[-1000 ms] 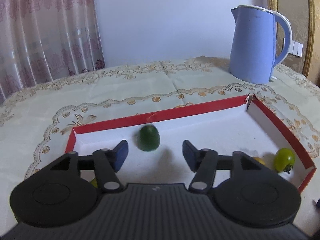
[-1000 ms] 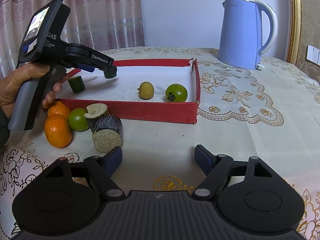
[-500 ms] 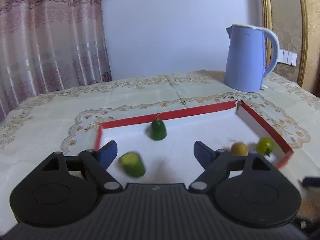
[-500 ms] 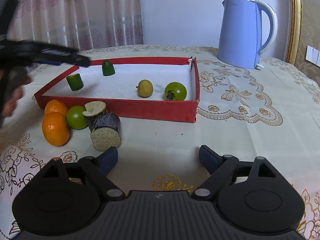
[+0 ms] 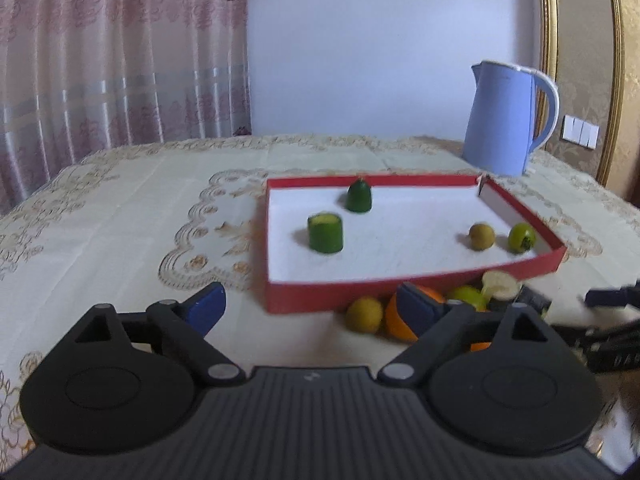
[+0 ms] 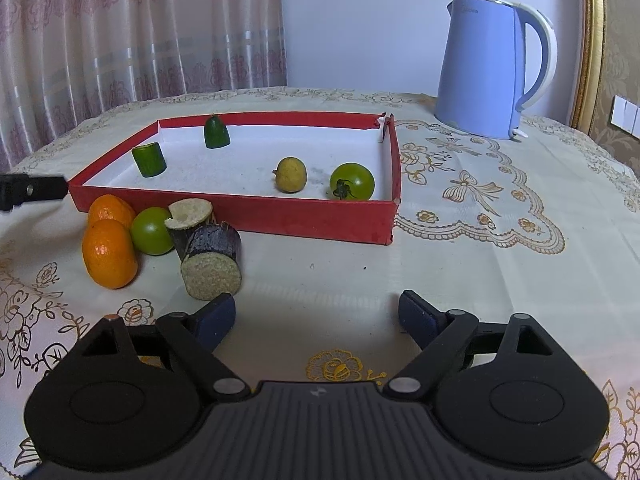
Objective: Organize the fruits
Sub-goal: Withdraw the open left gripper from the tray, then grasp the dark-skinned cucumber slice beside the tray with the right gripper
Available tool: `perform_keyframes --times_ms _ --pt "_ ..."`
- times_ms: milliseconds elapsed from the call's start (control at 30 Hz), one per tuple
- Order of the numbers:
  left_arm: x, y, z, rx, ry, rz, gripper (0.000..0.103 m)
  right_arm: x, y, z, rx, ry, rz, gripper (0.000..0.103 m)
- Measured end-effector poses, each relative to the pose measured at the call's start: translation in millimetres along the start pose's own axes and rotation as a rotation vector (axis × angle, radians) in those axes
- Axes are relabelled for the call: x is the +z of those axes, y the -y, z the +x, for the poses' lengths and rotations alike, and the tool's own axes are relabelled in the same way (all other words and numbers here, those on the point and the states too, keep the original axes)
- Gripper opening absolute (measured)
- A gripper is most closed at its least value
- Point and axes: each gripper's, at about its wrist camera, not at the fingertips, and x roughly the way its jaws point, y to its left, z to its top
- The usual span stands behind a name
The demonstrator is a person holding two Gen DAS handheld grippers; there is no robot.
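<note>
Here, the left tool (image 5: 312,306) is opening, empty, near the red tray (image 5: 332,298). The right tool (image 6: 316,314) gapes wide over bare worktop (image 6: 320,272).

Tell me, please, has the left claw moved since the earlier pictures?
Yes: the left claw has drawn back leftward off the red tray, now outside its left corner.

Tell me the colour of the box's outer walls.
Red, with a white inside. The box shows best in the right wrist view.
</note>
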Motion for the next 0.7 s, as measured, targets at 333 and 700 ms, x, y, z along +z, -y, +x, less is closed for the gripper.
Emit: perform_keyframes --times_ms 333,700 --pt "-18 -12 7 0.011 -0.047 -0.027 0.091 -2 -11 -14 0.018 0.089 -0.053 0.090" --pt "-24 -17 18 0.013 -0.079 -0.043 0.092 10 -45 -7 0.028 0.105 -0.149 0.090"
